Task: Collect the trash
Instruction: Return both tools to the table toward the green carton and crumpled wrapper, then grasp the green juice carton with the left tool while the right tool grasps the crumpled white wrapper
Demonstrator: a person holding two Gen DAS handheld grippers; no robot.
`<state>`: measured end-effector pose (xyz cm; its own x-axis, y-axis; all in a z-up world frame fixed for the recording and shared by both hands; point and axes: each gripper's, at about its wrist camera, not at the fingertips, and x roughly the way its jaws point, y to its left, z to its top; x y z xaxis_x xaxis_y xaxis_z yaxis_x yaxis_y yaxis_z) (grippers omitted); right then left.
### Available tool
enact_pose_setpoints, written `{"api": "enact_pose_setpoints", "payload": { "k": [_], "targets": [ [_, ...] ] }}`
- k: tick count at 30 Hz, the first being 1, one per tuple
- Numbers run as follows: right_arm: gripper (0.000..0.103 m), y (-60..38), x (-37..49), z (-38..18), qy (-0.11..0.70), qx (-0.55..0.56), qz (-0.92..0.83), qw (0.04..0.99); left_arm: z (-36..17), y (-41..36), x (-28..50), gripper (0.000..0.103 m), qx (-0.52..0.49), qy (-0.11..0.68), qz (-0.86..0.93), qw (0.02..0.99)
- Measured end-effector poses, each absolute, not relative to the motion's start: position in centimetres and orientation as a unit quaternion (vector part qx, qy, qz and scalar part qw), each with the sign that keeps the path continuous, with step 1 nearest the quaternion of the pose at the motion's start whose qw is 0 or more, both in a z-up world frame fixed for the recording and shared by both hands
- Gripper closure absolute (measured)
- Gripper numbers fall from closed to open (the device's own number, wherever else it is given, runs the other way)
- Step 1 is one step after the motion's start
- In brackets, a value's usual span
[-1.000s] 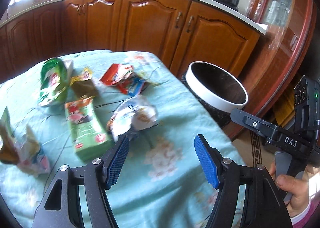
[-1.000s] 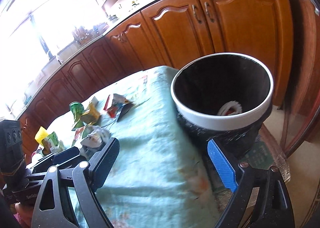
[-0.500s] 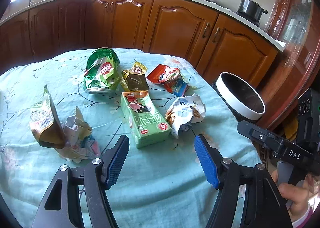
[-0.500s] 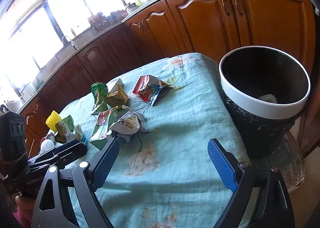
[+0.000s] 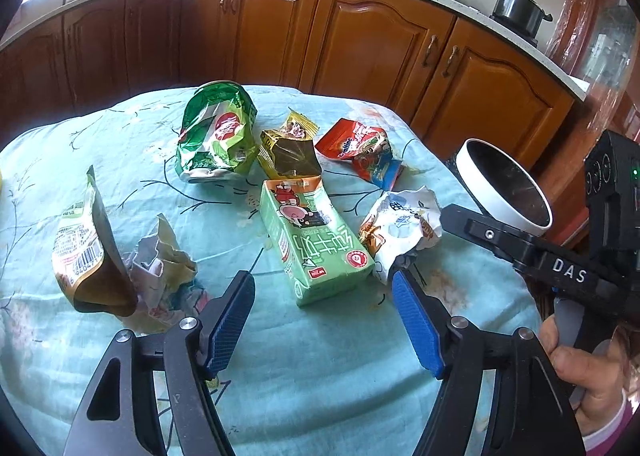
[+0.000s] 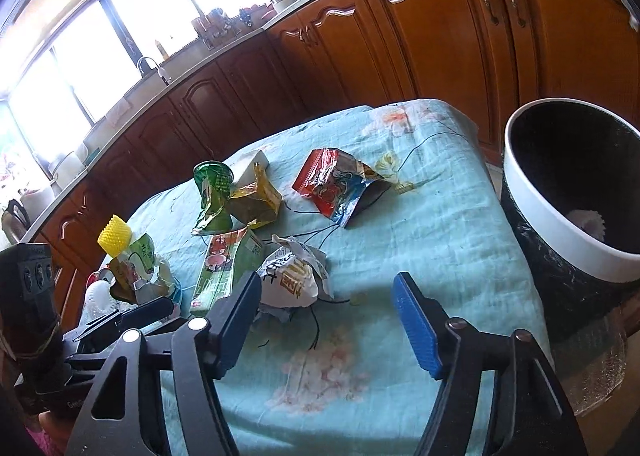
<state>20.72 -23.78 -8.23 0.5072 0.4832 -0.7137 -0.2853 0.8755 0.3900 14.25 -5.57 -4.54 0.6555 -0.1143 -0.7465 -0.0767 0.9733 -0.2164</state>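
1. Left wrist view: the left gripper (image 5: 323,310) hangs over the tablecloth (image 5: 320,396), its jaws spread and opening a little, with only cloth between them. Just ahead lies the green carton (image 5: 314,242), flat on its broad face, one end near the blue pads. It looks light and fairly stiff, likely empty; I would take it across its narrow width near the middle, where the walls give least. Beside it to the right sits the crumpled white wrapper (image 5: 402,230), soft and springy. Farther back lie the green bag (image 5: 218,138), the yellow-brown packet (image 5: 290,152) and the red pouch (image 5: 360,152): all thin film, slippery, best pinched at a raised fold.

2. Right wrist view: the right gripper (image 6: 326,320) has its jaws closing but apart, nothing caught between them. The crumpled white wrapper (image 6: 294,278) lies just beyond the left finger (image 6: 236,320), not between the jaws. It should crush easily, so a deep bite on its bulk suits it. The bin (image 6: 568,216) stands right of the table, well apart from the litter, with something pale at its bottom.
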Motion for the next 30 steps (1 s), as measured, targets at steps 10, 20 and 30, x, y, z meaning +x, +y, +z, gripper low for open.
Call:
{"api": "enact_pose_setpoints", "payload": {
  "k": [10, 20, 30],
  "targets": [
    [0.101, -24.6, 21.2, -9.5, 0.453, 0.103, 0.208, 0.861, -6.7, -6.8, 17.8, 0.031, -0.102, 0.439, -0.006, 0.893],
    [0.101, -29.1, 19.7, -8.8, 0.445, 0.134, 0.178, 0.867, -8.1, -7.7, 20.0, 0.048, -0.093, 0.440, 0.004, 0.893],
    [0.102, -30.6, 18.3, -7.4, 0.429, 0.144, 0.175, 0.874, -6.3, -10.0, 18.6, 0.053, -0.070, 0.407, -0.041, 0.910]
  ]
}}
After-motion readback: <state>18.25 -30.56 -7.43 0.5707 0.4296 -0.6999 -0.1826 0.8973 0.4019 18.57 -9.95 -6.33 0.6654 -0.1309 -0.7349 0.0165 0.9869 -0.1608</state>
